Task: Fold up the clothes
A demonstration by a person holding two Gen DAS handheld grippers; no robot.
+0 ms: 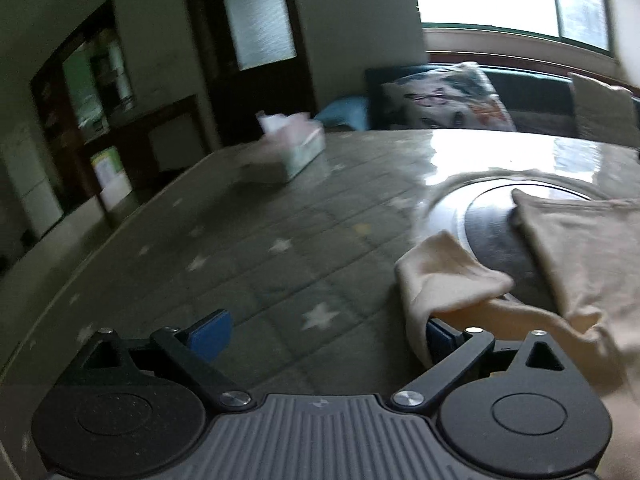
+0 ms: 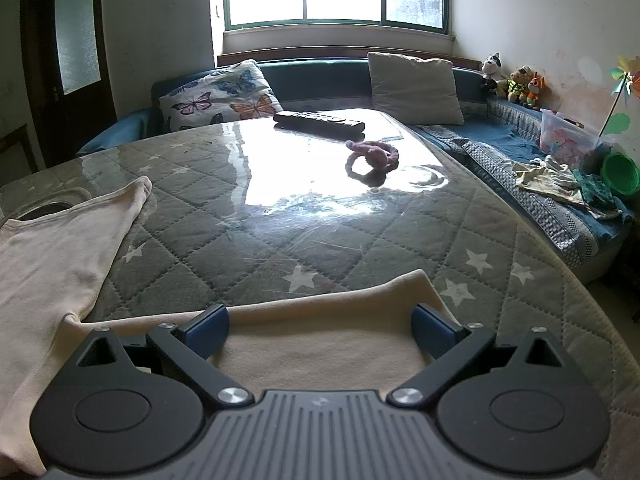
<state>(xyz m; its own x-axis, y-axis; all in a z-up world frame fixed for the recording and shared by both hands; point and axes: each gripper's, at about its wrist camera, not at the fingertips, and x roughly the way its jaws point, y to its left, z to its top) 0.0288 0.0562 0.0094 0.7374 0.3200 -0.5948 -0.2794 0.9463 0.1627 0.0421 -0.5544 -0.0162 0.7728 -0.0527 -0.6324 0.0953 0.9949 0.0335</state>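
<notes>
Spread flat over the near edge of the quilted grey star-patterned desk (image 2: pixel 280 240), cream cotton garment (image 2: pixel 52 280); both claws, left claw (image 1: pixel 320 332) and right claw (image 2: pixel 320 328), agape, gripping nothing; likely snag of the cloth draped over the left claw's inner finger, dragging the layout askew.

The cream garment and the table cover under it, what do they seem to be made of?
The cream garment looks like soft knit cotton, matte: it drapes limply, with stitched hems and small wrinkles. The table cover looks like quilted grey fabric with white stars, showing stitched diamond lines. Over it there seems to be a clear glossy sheet, probably plastic or glass: it mirrors the window and shows fine scratches.
</notes>
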